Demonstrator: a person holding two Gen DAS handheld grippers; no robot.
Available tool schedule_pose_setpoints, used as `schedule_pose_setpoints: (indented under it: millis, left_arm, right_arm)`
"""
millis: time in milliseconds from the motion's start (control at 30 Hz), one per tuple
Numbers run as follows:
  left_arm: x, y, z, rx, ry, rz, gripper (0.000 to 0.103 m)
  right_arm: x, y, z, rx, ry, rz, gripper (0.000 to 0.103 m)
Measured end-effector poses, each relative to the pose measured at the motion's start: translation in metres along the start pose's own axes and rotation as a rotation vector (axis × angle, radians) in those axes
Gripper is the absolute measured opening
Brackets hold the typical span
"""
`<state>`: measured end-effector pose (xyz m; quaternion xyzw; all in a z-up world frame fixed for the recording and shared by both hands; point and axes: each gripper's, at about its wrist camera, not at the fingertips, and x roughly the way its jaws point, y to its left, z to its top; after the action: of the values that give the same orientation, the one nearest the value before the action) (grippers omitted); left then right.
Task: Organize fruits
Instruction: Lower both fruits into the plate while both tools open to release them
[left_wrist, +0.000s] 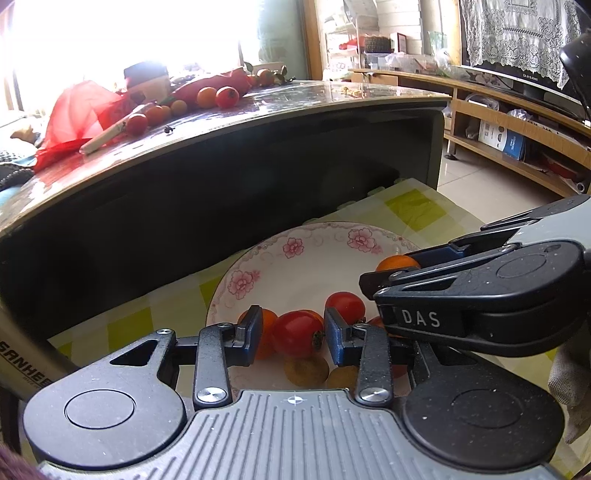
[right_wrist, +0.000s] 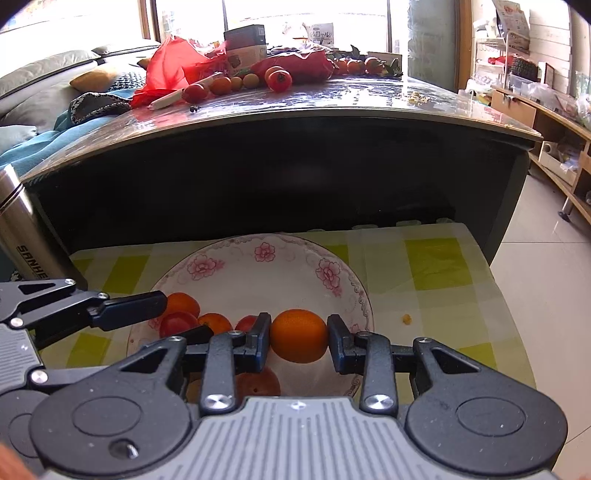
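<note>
Right gripper held orange fruit over floral plate, pads touching both sides; fruit near round, long axis hard to tell. Left gripper straddled red fruit (calyx pointing right); contact unclear, grip cannot be told. Plate sat on checked cloth.

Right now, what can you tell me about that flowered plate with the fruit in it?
The plate is white, glossy, likely ceramic, with pink flowers and a thin scrolled border round its rim. It sits flat on a yellow-green checked cloth, just before a dark table. Red, orange and yellowish fruits lie in its near part. Both claws hover over it: left claw, right claw.
</note>
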<state>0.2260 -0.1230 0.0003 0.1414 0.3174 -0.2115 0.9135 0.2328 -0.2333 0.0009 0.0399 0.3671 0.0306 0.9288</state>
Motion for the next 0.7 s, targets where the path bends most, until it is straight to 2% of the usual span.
schedule_pose_setpoints:
  millis: [433,700]
  left_arm:
    - [0.001,0.004,-0.003,-0.017,0.011,0.004,0.048]
    - [-0.014,0.014,-0.005,-0.061,0.015,0.025,0.059]
  right_arm:
    - [0.007,-0.003,-0.002,0.031,0.016,0.017,0.039]
    - [-0.007,-0.004,0.002,0.069,-0.007,0.035,0.045]
